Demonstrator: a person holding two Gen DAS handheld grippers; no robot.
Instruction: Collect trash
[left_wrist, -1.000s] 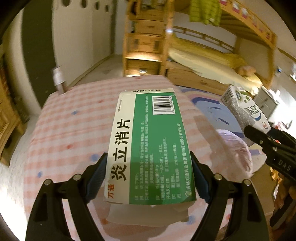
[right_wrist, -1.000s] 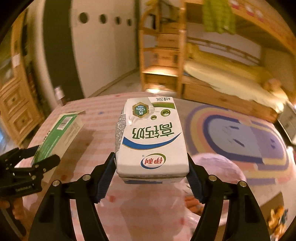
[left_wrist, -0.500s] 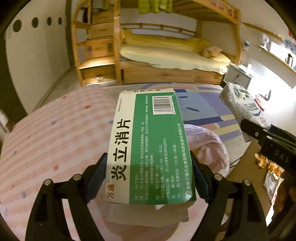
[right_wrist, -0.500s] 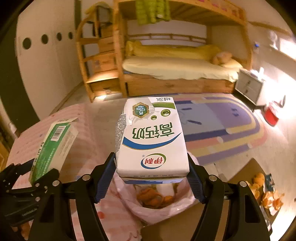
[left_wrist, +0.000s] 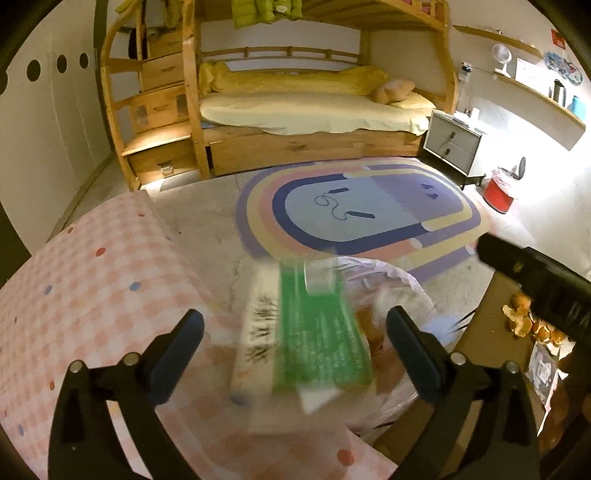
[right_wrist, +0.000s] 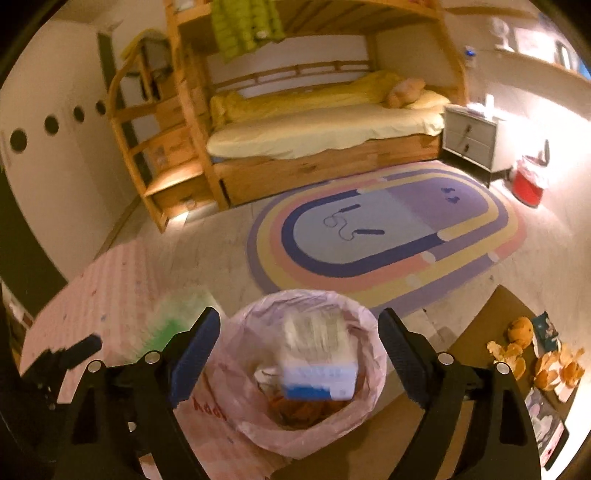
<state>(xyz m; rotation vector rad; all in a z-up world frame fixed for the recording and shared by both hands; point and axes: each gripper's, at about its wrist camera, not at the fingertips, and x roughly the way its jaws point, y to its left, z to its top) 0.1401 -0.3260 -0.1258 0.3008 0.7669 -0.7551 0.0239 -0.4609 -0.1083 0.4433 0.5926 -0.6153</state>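
Your left tool (left_wrist: 295, 343) is spread wide and gripping nothing; the blurred green-and-white medicine box (left_wrist: 306, 339) hangs loose between its fingers, right over the pink plastic trash bag (right_wrist: 258, 417). Your right tool (right_wrist: 299, 350) gapes too, with the blurred white-and-blue milk carton (right_wrist: 317, 362) inside that bag's mouth. Beyond the bag lies the rainbow oval rug (right_wrist: 388, 236).

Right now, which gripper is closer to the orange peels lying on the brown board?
The right gripper. It hangs open over the pink trash bag, beside the brown board holding the orange peels. The left gripper, also open, is farther off, on the bag's tablecloth side.
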